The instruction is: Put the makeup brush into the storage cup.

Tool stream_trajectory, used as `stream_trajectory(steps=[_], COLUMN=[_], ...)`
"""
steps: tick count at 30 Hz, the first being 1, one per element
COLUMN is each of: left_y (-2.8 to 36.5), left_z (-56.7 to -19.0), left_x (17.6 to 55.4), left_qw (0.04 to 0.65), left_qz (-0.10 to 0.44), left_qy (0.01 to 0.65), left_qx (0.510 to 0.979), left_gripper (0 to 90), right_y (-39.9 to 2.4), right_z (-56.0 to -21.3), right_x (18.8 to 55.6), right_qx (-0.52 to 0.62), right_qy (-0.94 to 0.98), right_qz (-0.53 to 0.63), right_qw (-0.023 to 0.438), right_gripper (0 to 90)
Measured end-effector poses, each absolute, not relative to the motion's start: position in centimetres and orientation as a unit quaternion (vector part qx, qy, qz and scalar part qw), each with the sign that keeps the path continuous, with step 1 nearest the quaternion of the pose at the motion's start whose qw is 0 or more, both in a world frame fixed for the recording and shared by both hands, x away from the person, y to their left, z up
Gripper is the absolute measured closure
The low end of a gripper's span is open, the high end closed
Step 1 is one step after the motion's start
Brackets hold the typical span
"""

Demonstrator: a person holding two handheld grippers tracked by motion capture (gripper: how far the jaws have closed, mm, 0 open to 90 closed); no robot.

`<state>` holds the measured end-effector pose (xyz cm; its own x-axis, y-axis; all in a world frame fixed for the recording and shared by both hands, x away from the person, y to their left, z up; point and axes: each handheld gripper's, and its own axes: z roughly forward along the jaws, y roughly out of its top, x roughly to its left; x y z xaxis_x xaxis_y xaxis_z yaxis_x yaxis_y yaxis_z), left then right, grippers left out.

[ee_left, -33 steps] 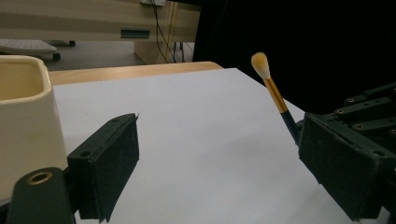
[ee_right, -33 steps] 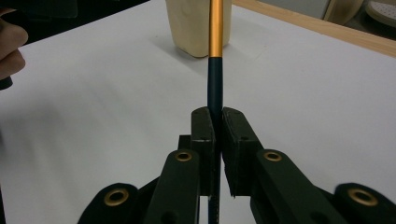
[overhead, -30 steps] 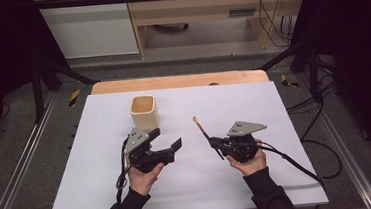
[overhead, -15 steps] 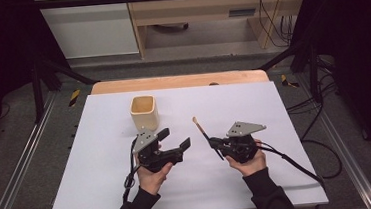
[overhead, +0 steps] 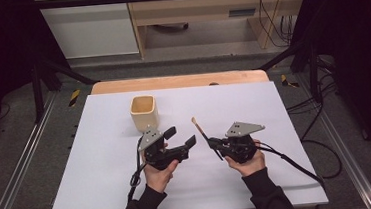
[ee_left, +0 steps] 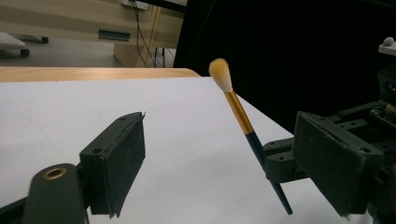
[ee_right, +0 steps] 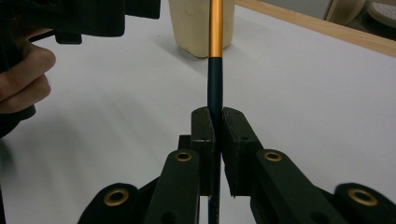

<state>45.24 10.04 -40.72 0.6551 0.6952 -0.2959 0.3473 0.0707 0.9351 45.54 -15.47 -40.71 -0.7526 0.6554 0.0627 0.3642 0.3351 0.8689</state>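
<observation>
Nearest the person, the right gripper [overhead: 216, 144] is clamped tight on the dark handle of a makeup brush [overhead: 202, 133], bristles tilted up over the white table [overhead: 274, 107]. Just beside it, the left gripper [overhead: 182, 137] gapes wide with nothing between its jaws, which have just been closing a touch. Farther back stands a cream cup [overhead: 144, 113].

The white table [overhead: 105, 191] is evenly lit from above; only soft shadows are cast. Dark surroundings are seen left and right. In the right gripper view, the near jaws and far cup [ee_right: 201, 28] are slightly blurred. No glare is noted.
</observation>
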Motion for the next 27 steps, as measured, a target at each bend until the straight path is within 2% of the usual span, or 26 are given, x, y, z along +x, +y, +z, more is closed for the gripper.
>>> stream_trajectory(steps=[13, 27], left_y=[9.2, 8.4], left_z=[-40.8, -41.2], left_x=[45.7, 45.8], left_qw=[0.624, 0.629], left_qz=[0.130, 0.119], left_qy=[0.397, 0.403], left_qx=[0.660, 0.654], left_gripper=[21.5, 35.4], right_y=[-14.9, -14.6], right_z=[-40.7, -40.6], right_x=[45.5, 45.3], right_qx=[0.311, 0.308], right_qy=[0.805, 0.803], right_qz=[0.482, 0.486], right_qw=[0.153, 0.153], right_gripper=[83.8, 83.8])
